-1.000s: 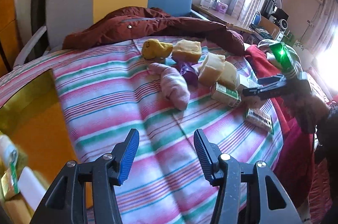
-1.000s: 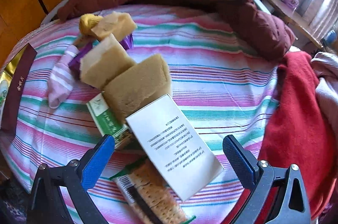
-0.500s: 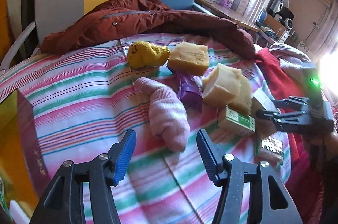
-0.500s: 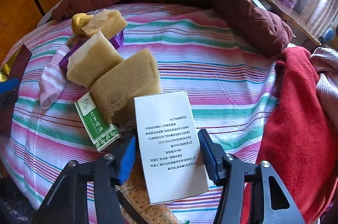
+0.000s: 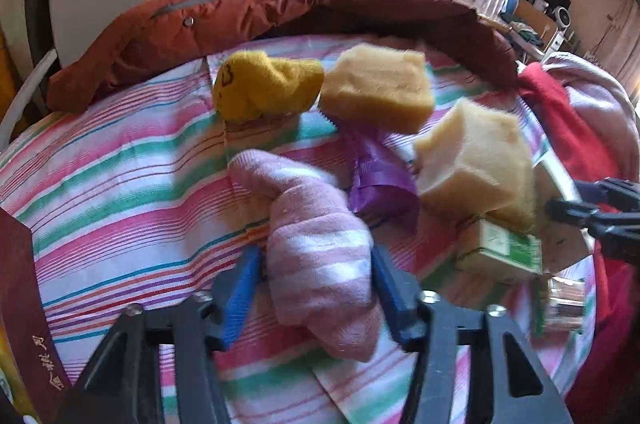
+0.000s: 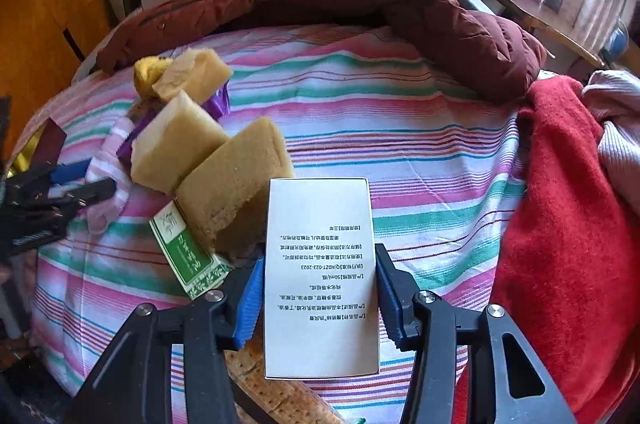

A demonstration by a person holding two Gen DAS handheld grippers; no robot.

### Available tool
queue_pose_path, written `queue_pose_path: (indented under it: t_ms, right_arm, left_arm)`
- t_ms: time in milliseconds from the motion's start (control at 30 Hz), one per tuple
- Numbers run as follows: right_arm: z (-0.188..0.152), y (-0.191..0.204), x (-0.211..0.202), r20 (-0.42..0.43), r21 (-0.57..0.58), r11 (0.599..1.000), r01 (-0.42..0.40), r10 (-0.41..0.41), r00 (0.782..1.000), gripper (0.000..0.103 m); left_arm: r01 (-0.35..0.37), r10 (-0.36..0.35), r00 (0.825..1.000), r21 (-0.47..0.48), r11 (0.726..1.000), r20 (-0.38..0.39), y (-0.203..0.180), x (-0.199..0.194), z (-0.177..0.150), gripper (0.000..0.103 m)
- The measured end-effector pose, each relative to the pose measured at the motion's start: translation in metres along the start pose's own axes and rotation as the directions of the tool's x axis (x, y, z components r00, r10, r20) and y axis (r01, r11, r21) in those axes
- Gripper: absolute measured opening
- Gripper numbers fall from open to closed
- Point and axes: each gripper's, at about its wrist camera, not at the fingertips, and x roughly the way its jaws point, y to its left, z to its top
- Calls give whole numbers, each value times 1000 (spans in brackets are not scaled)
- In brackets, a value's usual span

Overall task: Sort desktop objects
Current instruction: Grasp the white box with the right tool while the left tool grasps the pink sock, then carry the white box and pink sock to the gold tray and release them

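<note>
Both claws have pushed forward since a moment ago: the left gripper now has its blue pads either side of the pink striped sock, touching or nearly so, while the right gripper has narrowed onto the white box, pads against its long edges. Just left of the box lie a green carton and three spongy tan blocks, crowded together. Beyond them sit a yellow sock and purple wrapper. Right of the box, open striped cloth runs to a red blanket
</note>
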Motion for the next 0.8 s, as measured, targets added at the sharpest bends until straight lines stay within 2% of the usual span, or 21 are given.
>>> queue_pose_path:
  t_ms: [67, 167, 500, 800]
  right_arm:
    - [1, -2, -1, 17, 23, 1000, -15, 15, 1000, 51]
    - [2, -6, -2, 45, 57, 998, -42, 39, 998, 51]
    - [-1, -17, -23, 155, 175, 982, -68, 41, 987, 50]
    - [-10, 7, -66, 230, 163, 985, -53, 14, 973, 50]
  left_arm:
    - [20, -20, 1000, -12, 1000, 20, 2, -3, -3, 42]
    - [12, -13, 999, 9, 1000, 43, 0, -12, -11, 38]
    - [46, -43, 994, -19, 999, 103, 6, -59, -37, 37]
    - [49, -38, 983, -54, 997, 177, 26, -105, -58, 37]
